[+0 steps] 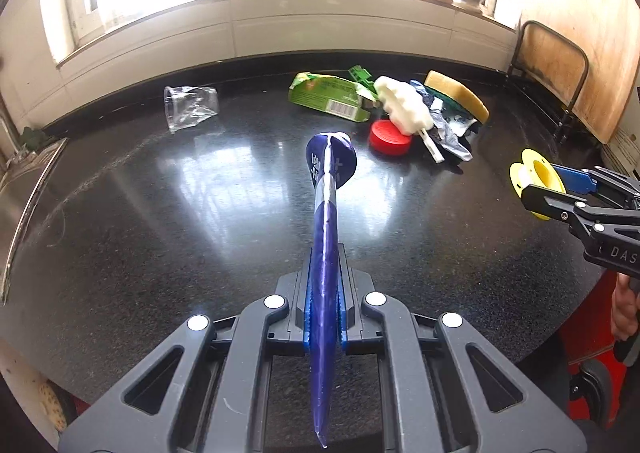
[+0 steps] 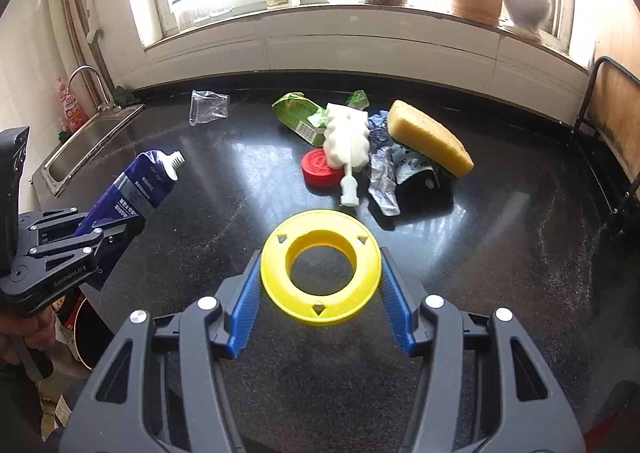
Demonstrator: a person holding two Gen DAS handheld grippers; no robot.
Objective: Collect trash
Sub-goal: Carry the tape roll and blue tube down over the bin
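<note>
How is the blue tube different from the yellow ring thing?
The blue tube is long, soft and squashed flat; the yellow ring is round, stiff plastic with a big hole. The tube has white writing and an uncapped white nozzle; the ring is plain yellow. The left gripper pinches the tube; the right gripper grips the ring's rim. Both are held above the black counter.

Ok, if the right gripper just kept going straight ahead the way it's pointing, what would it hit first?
Probably the white foam brush and red lid at the near edge of the trash pile, with the right gripper already shut on the yellow spool. Depth is uncertain.
</note>
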